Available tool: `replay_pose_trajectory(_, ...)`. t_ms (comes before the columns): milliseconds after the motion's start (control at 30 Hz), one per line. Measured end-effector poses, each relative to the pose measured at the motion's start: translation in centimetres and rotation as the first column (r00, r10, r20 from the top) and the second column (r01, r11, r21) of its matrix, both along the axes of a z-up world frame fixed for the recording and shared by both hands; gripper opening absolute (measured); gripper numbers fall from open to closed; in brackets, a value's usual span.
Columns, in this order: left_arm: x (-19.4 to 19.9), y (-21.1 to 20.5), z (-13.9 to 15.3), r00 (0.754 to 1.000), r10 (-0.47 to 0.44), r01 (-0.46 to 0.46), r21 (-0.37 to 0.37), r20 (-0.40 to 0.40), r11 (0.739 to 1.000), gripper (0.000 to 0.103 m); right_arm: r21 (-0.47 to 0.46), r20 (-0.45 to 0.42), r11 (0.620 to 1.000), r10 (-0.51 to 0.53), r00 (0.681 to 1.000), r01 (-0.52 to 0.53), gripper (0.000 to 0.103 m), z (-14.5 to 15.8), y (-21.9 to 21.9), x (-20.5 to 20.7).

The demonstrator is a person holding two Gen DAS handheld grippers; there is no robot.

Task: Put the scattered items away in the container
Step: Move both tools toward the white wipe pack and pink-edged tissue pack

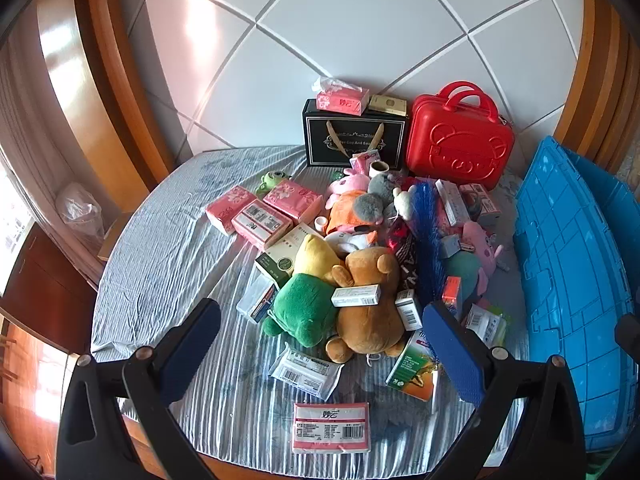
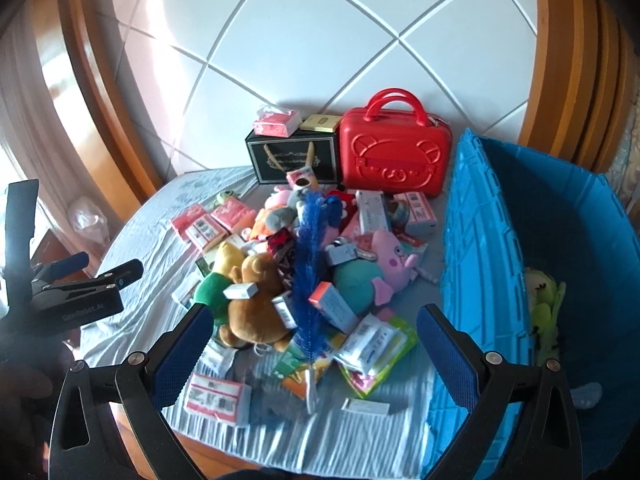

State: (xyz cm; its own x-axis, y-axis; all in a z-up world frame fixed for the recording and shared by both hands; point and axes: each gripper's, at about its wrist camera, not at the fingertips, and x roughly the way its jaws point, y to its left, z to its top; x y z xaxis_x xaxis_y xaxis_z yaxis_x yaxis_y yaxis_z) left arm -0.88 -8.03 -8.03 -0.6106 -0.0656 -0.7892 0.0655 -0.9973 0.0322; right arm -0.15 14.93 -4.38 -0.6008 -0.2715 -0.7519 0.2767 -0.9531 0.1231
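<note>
A pile of scattered items lies on a striped cloth: a brown plush bear [image 1: 370,300] [image 2: 256,300], a green and yellow plush [image 1: 306,300], a blue feather duster [image 1: 428,240] [image 2: 308,256], a pink pig plush [image 2: 390,256], pink tissue packs [image 1: 262,220] and several small boxes. The blue crate [image 1: 576,280] [image 2: 480,280] stands at the right with a green plush [image 2: 542,296] inside. My left gripper [image 1: 322,338] is open above the near side of the pile; it also shows in the right wrist view [image 2: 108,266]. My right gripper [image 2: 312,344] is open above the duster's handle.
A red bear suitcase [image 1: 460,140] [image 2: 394,152] and a black gift box [image 1: 354,136] [image 2: 294,158] stand at the back against a white padded headboard. A tissue pack [image 1: 342,98] lies on the box. Wooden frame sides flank the bed. A plastic bag [image 1: 80,208] sits at left.
</note>
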Motion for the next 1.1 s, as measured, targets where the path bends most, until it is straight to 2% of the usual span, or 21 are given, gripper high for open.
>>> replay_pose_trajectory(300, 1.3, -4.4, -5.7, 0.997, -0.029, 0.03, -0.015, 0.069, 0.999, 0.103, 0.017, 0.049, 0.995, 0.096, 0.994, -0.097, 0.103, -4.6, -5.1, 1.1)
replay_pose_trajectory(533, 1.7, -6.6, -8.0, 0.99, -0.099, 0.1, -0.013, 0.097, 0.995, 0.103, 0.031, 0.083, 0.998, 0.053, 0.995, -0.056, 0.103, -7.5, -7.2, 2.4)
replay_pose_trajectory(733, 2.0, -6.9, -10.4, 0.974, -0.192, 0.198, -0.044, 0.117, 0.979, 0.103, 0.053, 0.086, 0.999, 0.009, 0.996, -0.013, 0.103, -9.9, -8.6, 4.6)
replay_pose_trajectory(1000, 2.7, -7.4, -15.1, 0.95, -0.263, 0.272, -0.035, 0.166, 0.962, 0.103, 0.086, 0.104, 0.995, 0.035, 0.994, -0.044, 0.103, -13.8, -9.5, 6.7)
replay_pose_trajectory(1100, 3.2, -7.2, -17.0, 0.936, -0.298, 0.316, -0.072, 0.189, 0.946, 0.103, 0.081, 0.13, 0.996, 0.035, 0.991, -0.046, 0.103, -15.3, -9.5, 7.4)
